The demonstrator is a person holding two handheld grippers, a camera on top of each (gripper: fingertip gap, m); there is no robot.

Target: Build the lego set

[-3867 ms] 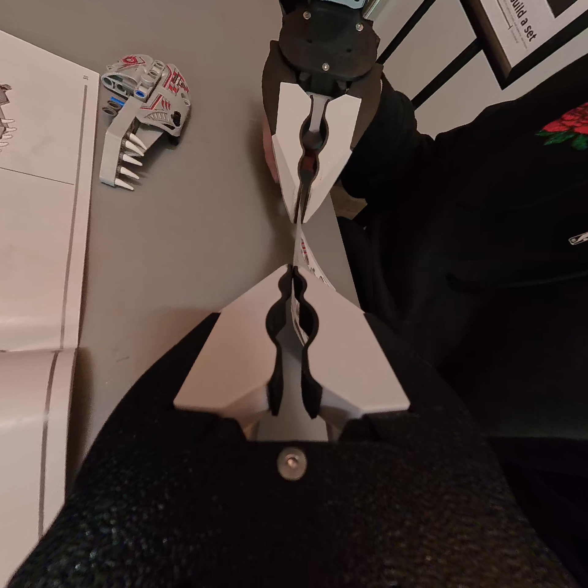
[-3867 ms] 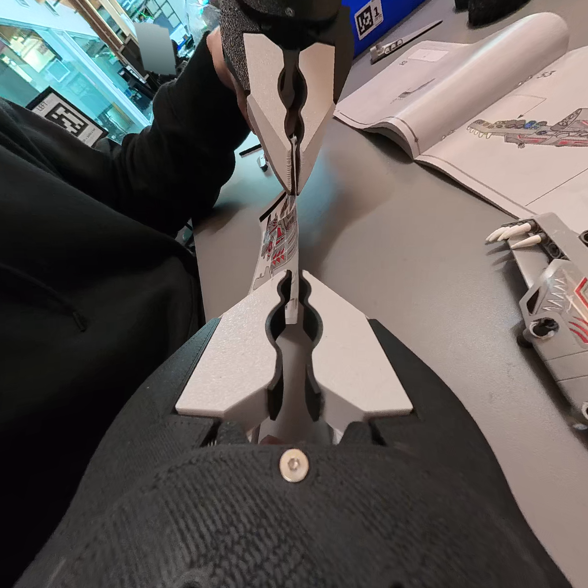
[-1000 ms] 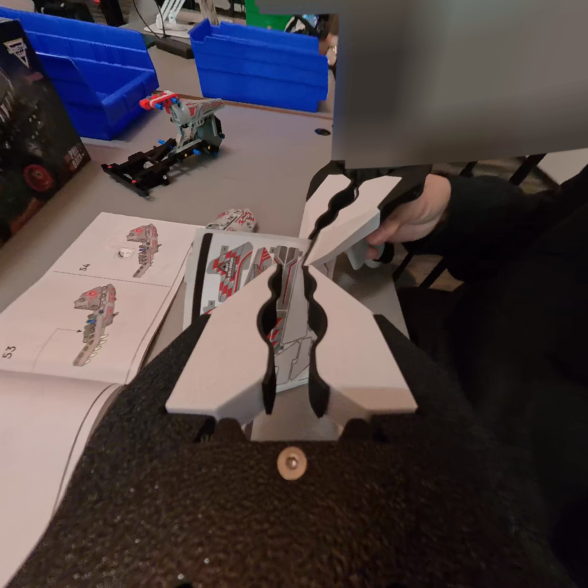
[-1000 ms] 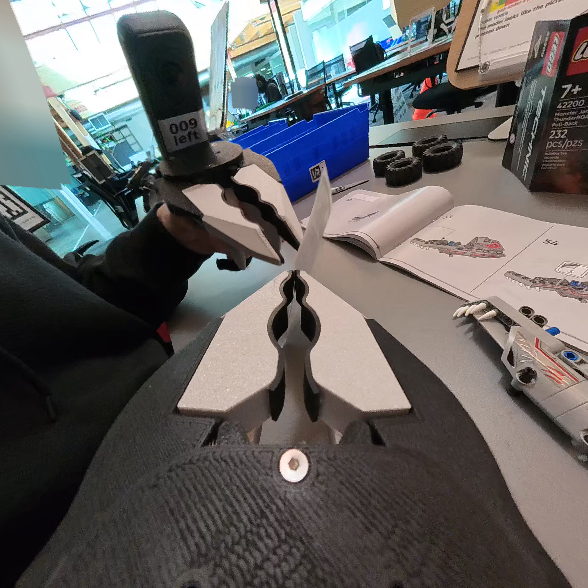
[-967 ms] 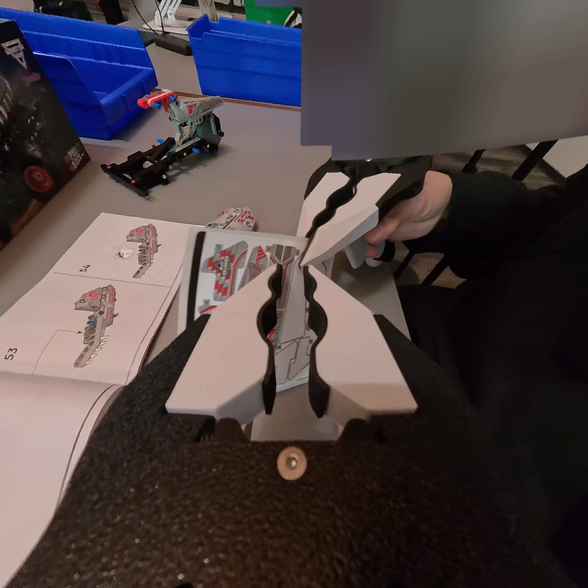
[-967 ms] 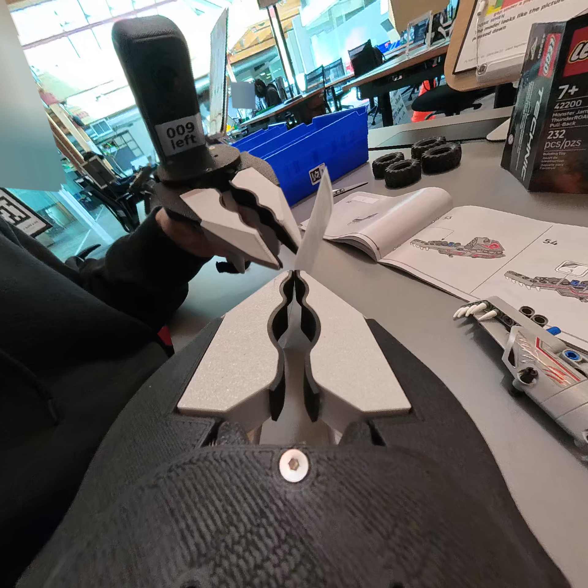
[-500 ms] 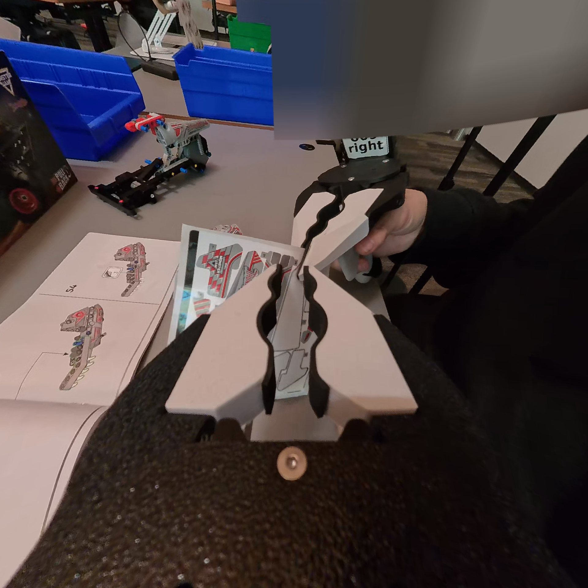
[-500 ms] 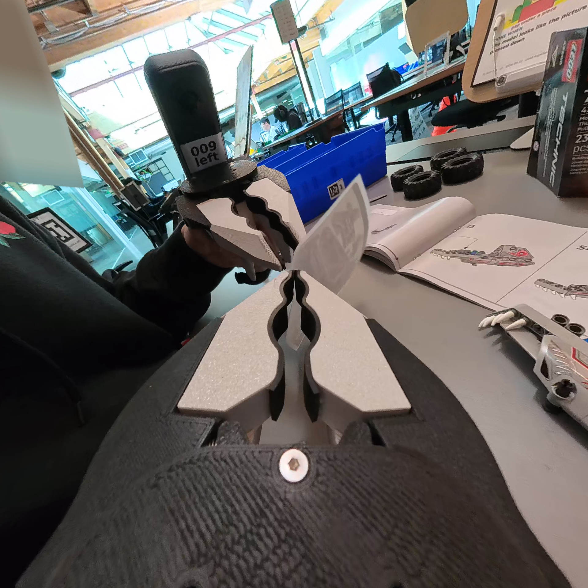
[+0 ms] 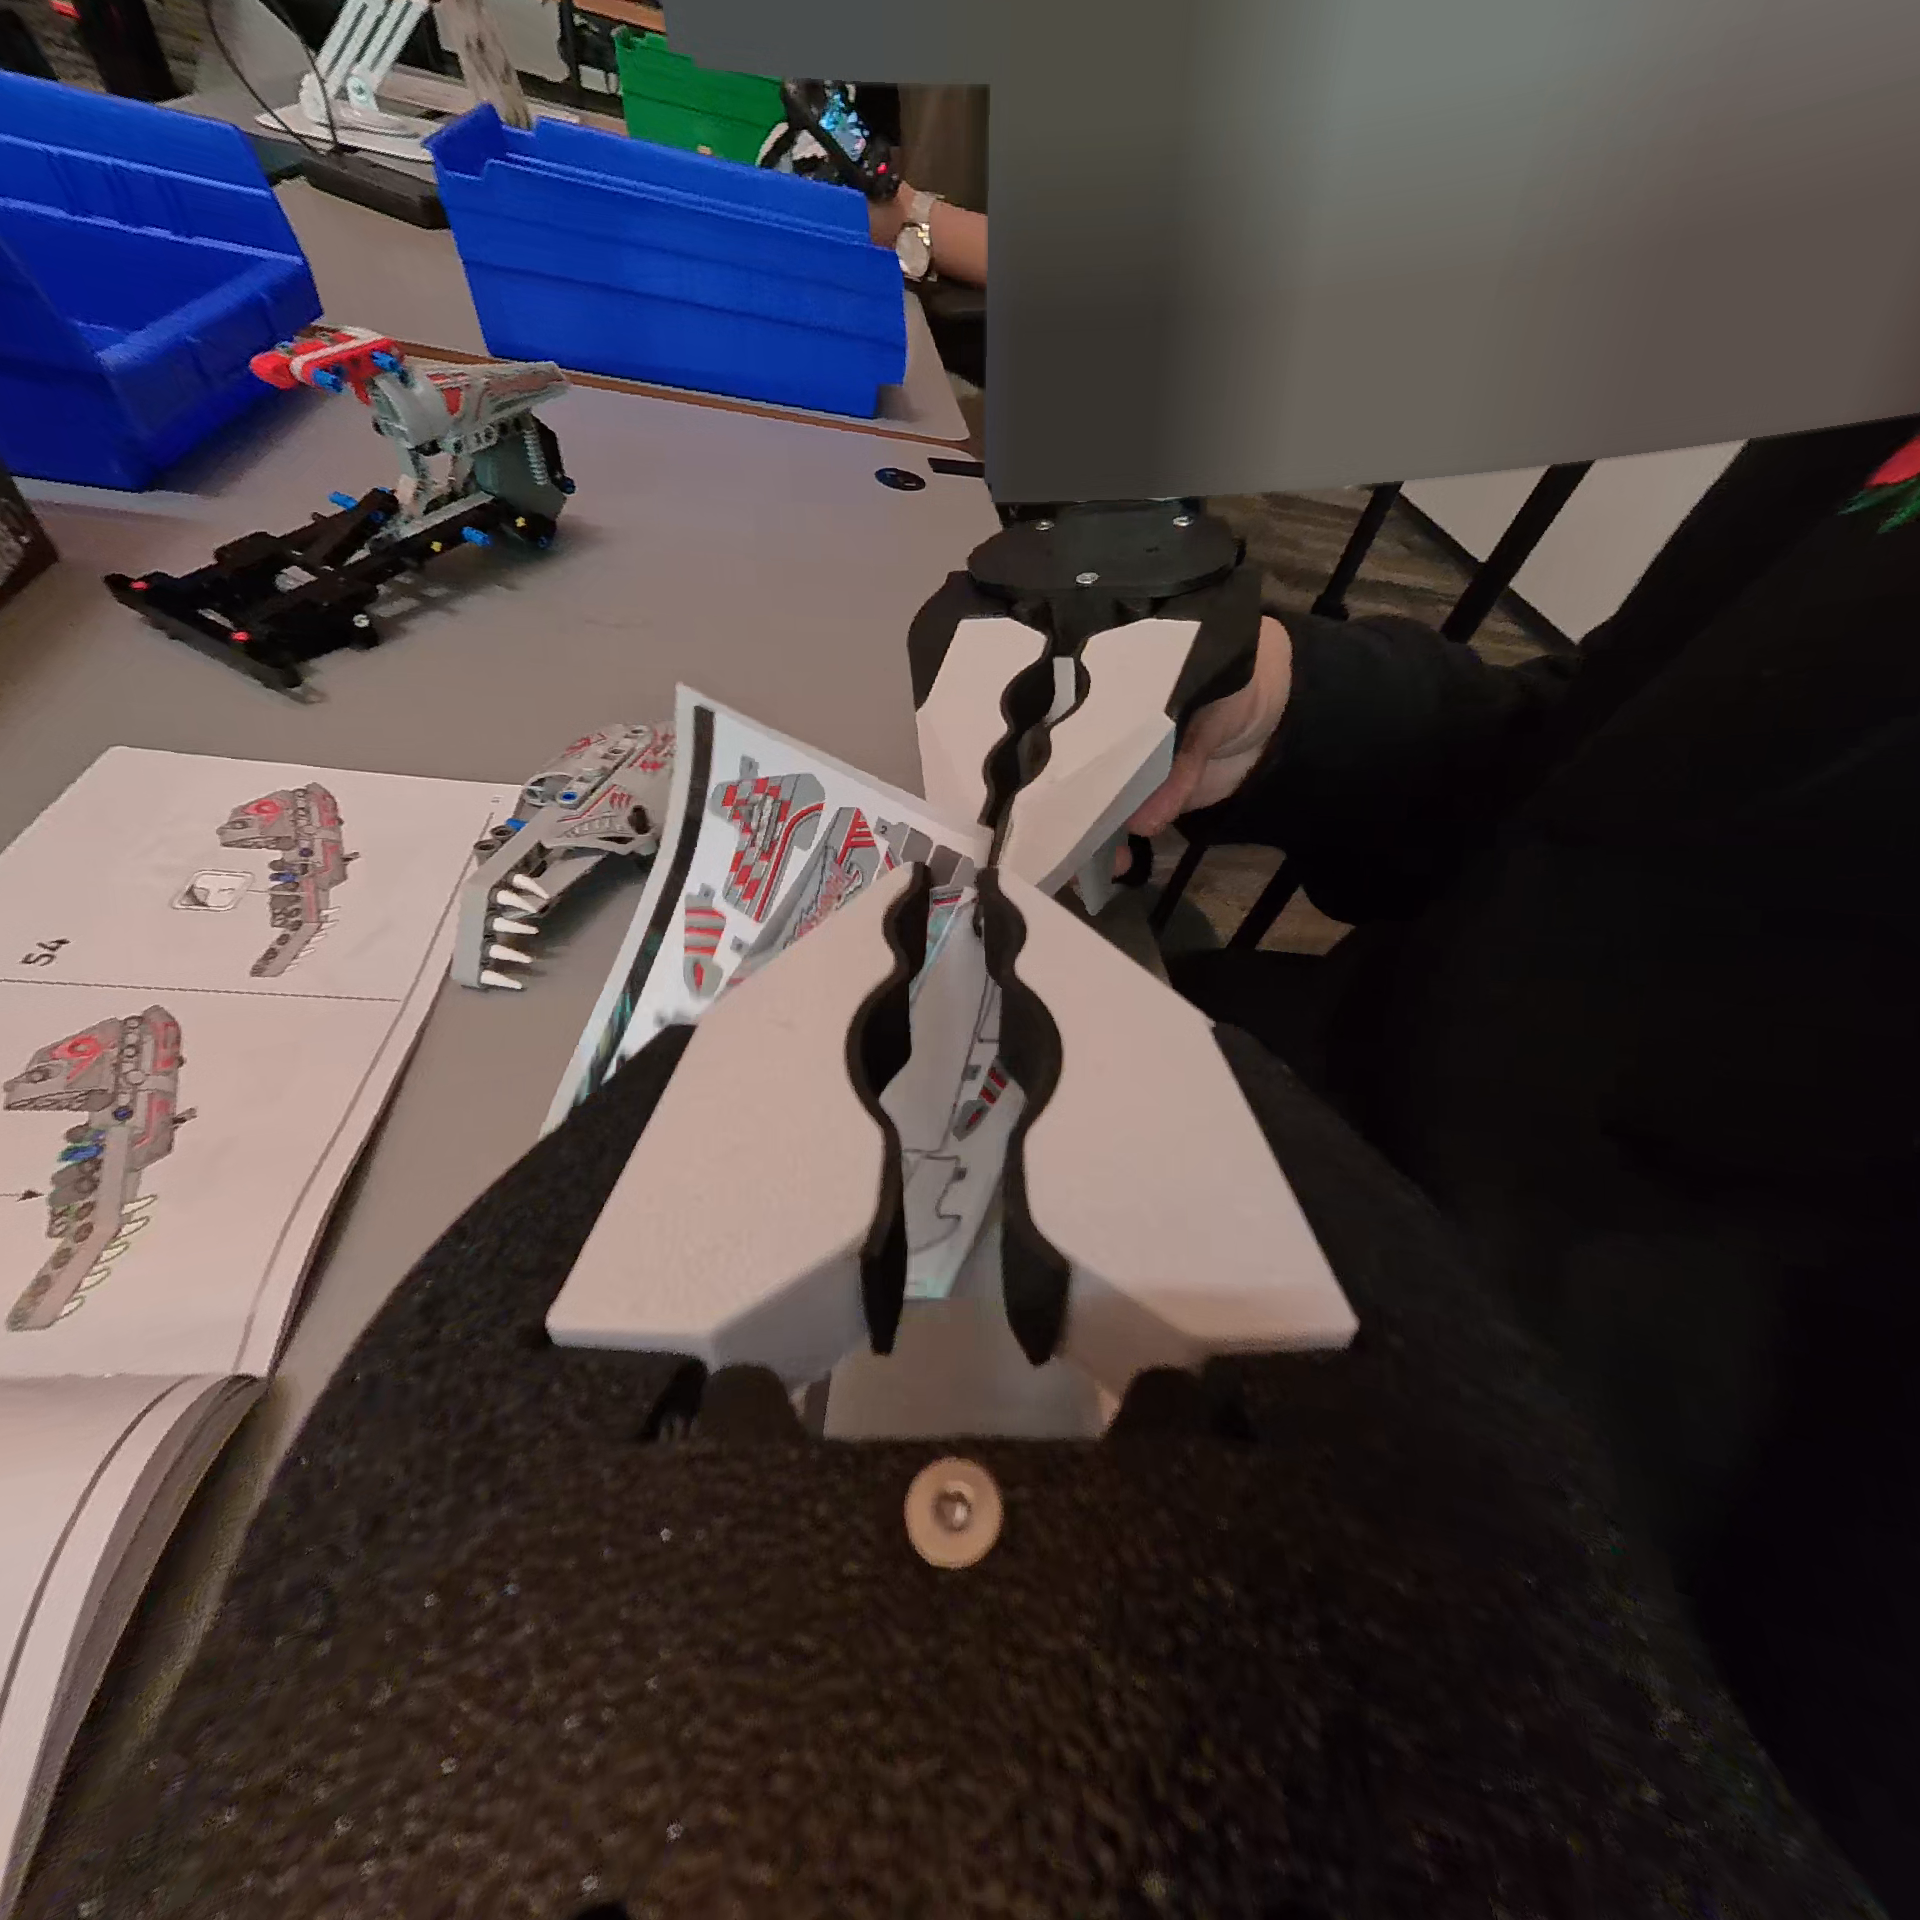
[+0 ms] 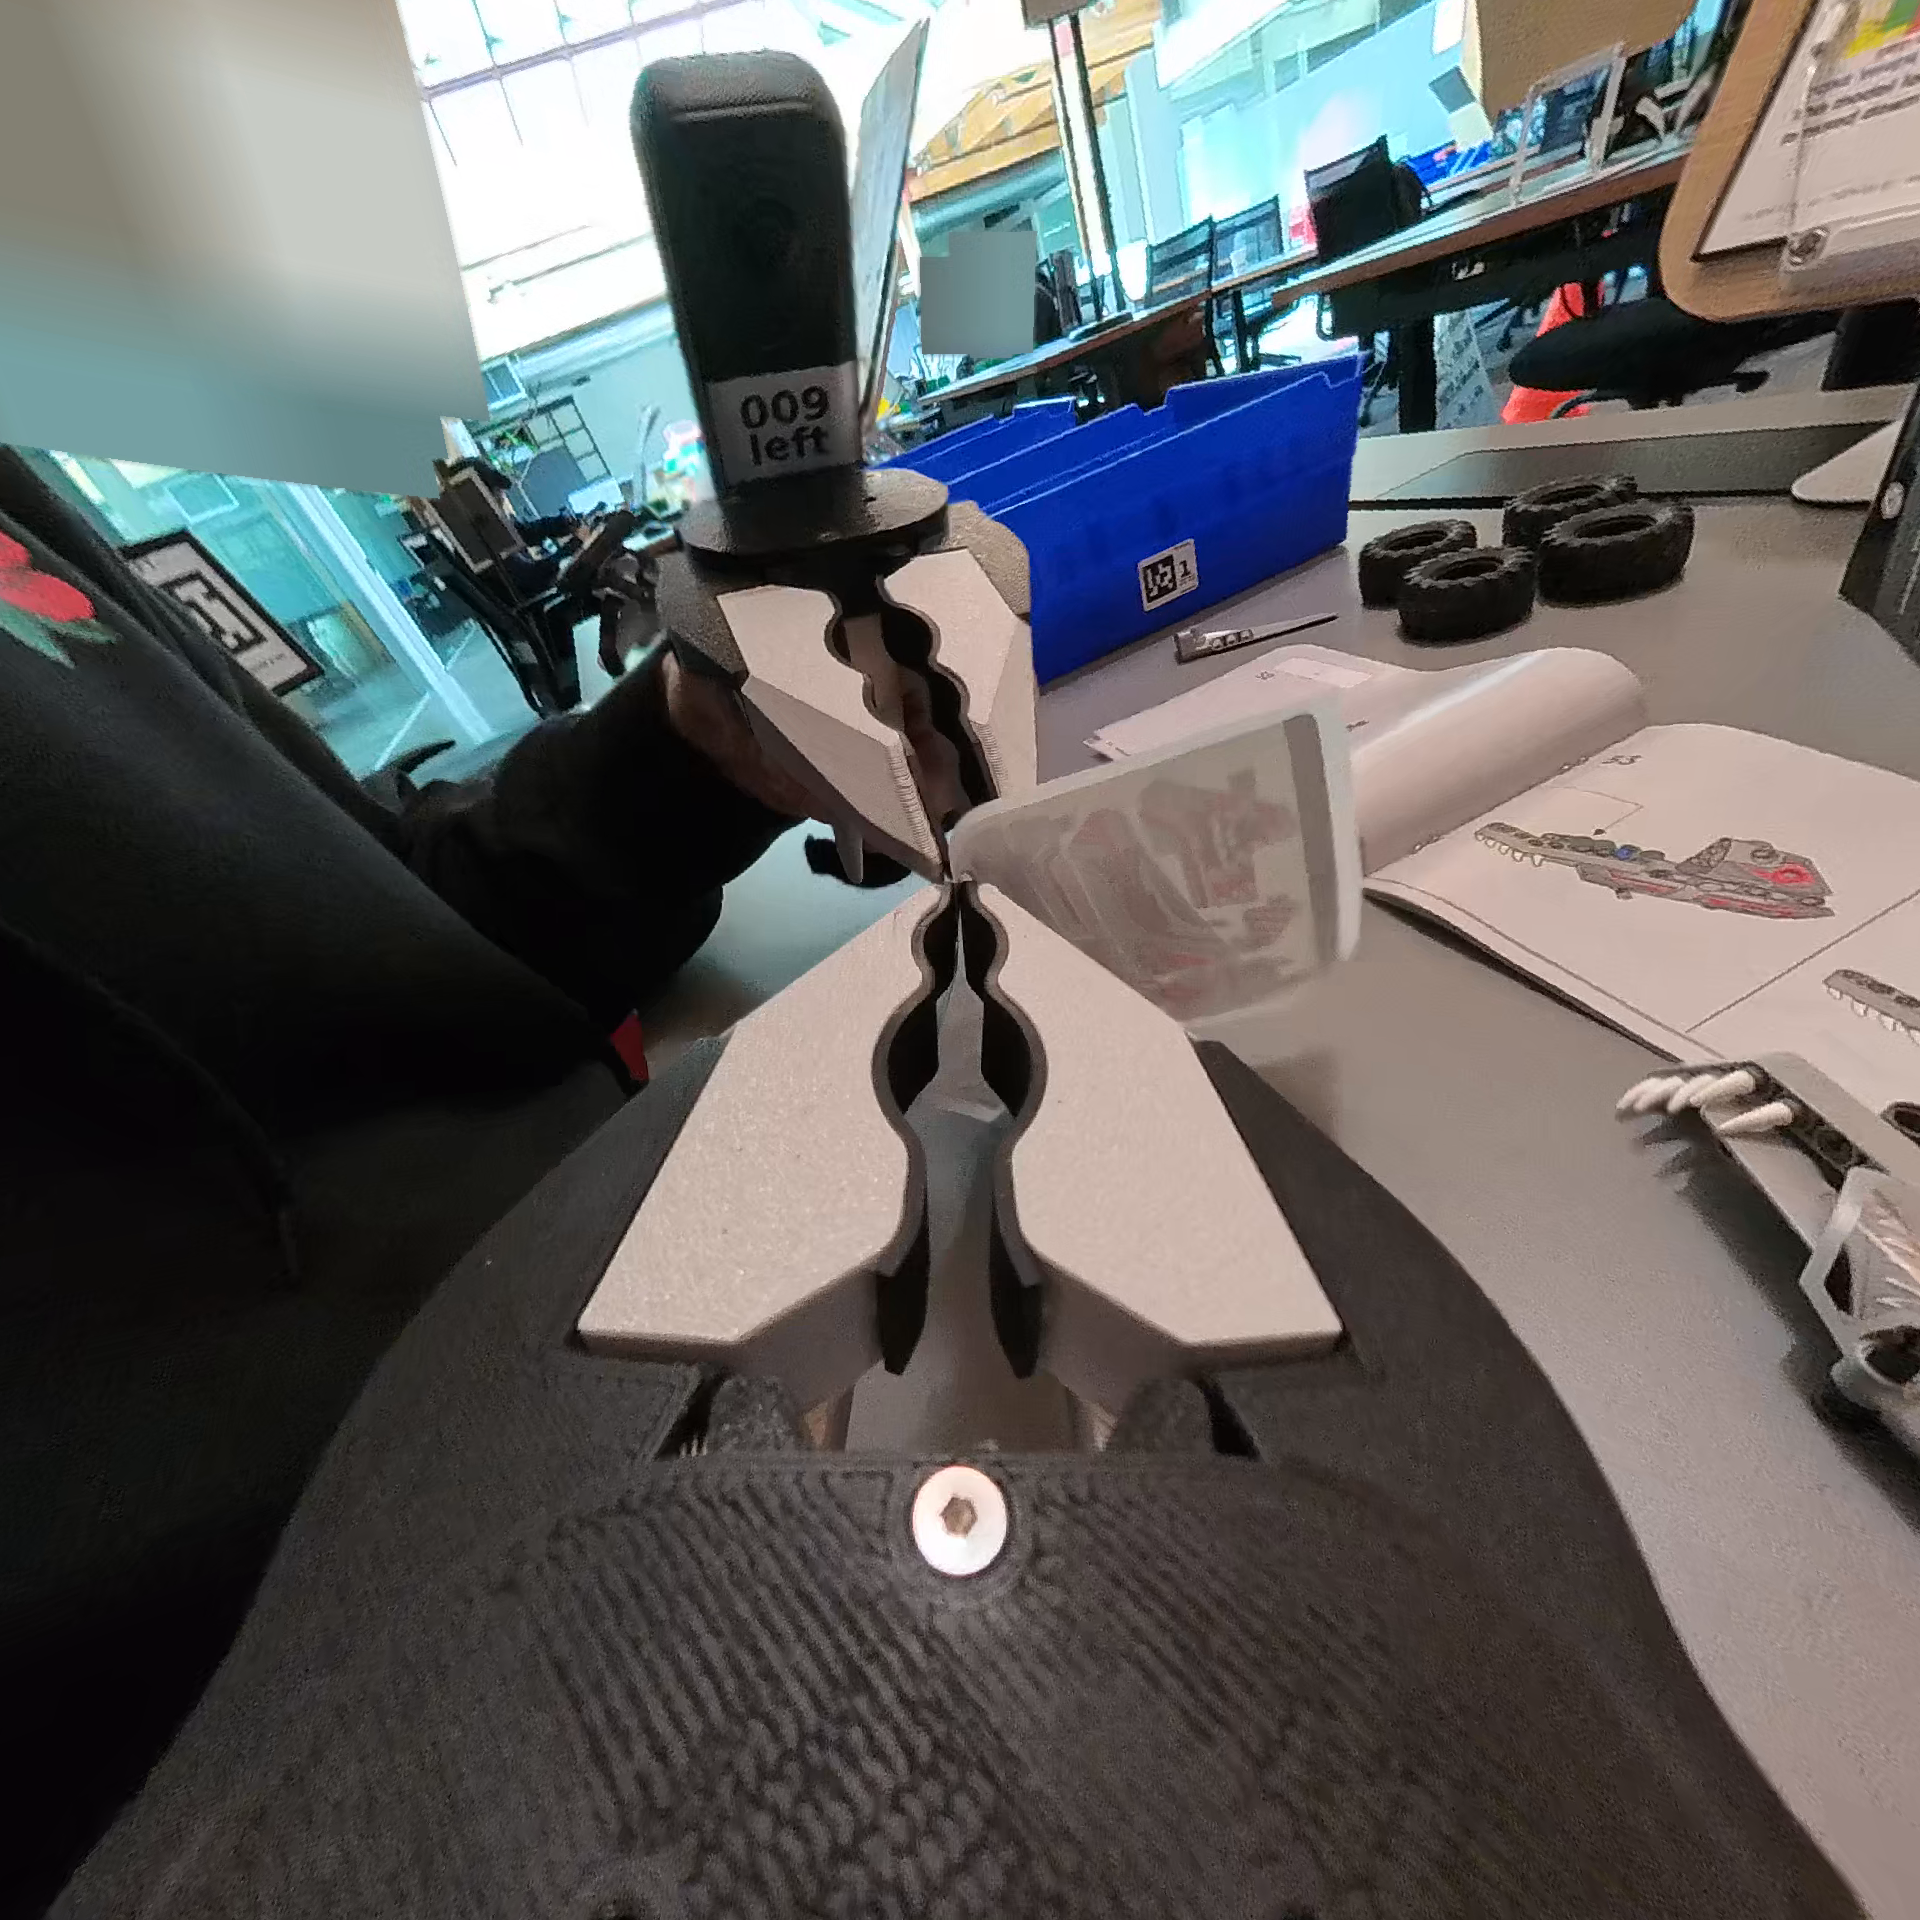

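A sticker sheet (image 9: 769, 862) with red and grey shapes is held above the grey table. My right gripper (image 10: 954, 896) is shut on one corner of it, and the sheet (image 10: 1174, 873) curls away to the right. In the left wrist view the right gripper (image 9: 992, 847) comes down from above onto that corner. My left gripper (image 9: 949, 883) has its tips at the same corner, jaws parted by a narrow gap, with the sheet showing through it. It also shows in the right wrist view (image 10: 964, 831). A grey toothed jaw piece (image 9: 561, 862) lies on the table (image 9: 675, 582).
An open instruction booklet (image 9: 156, 1039) lies left of the sheet. A black, partly built chassis (image 9: 343, 540) stands farther back, before blue bins (image 9: 665, 281). In the right wrist view, several black tyres (image 10: 1517, 561) sit behind the booklet (image 10: 1662, 914), and the jaw piece (image 10: 1818, 1195) is at the right.
The left gripper, shut on the sheet 3.9 s ago, now has parted jaws. In the last second the sheet has tipped from upright to curling over the table.
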